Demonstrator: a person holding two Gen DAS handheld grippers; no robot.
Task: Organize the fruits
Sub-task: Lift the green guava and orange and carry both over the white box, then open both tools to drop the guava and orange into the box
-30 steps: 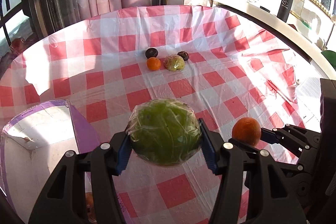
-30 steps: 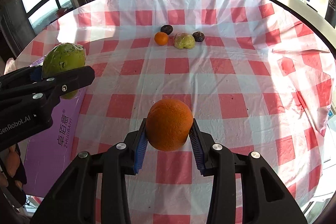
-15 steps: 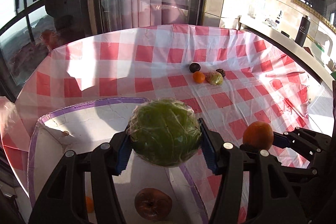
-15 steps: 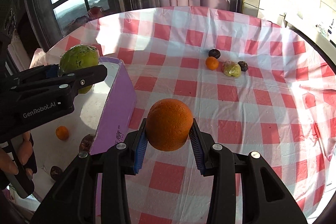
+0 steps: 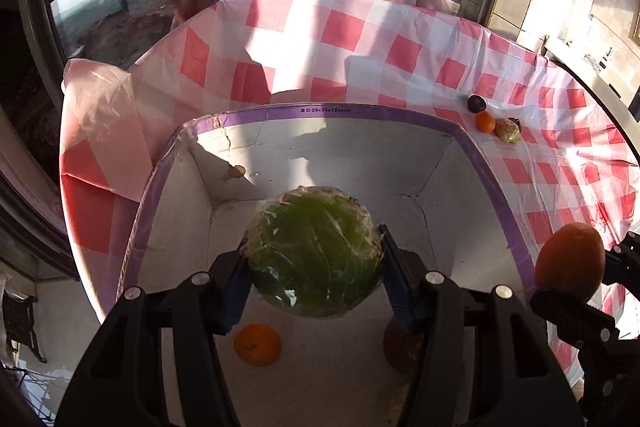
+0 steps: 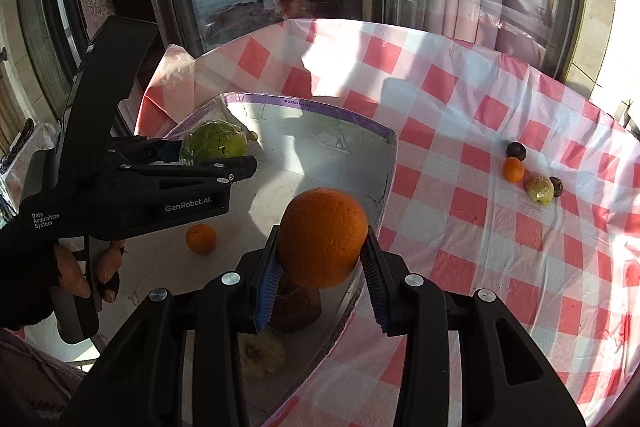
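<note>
My left gripper [image 5: 314,259] is shut on a plastic-wrapped green fruit [image 5: 314,255] and holds it above the inside of the purple-rimmed white box [image 5: 340,110]. It also shows in the right wrist view [image 6: 212,145]. My right gripper [image 6: 320,247] is shut on a large orange [image 6: 322,237], held over the box's right wall [image 6: 390,163]; this orange shows at the left wrist view's right edge [image 5: 570,261]. Inside the box lie a small orange [image 5: 257,344], a brown fruit [image 6: 296,301] and a pale yellowish fruit [image 6: 262,355].
On the red-and-white checked tablecloth [image 6: 480,211], far right, sit a dark round fruit [image 6: 515,149], a small orange [image 6: 513,169], a wrapped yellow-green fruit [image 6: 539,188] and a dark shrivelled fruit [image 6: 556,185]. Windows and curtains stand behind the table.
Both grippers have swung left with their fruit. The green fruit went from over the cloth to over the box's inside; the large orange now hangs at the box's right wall.
</note>
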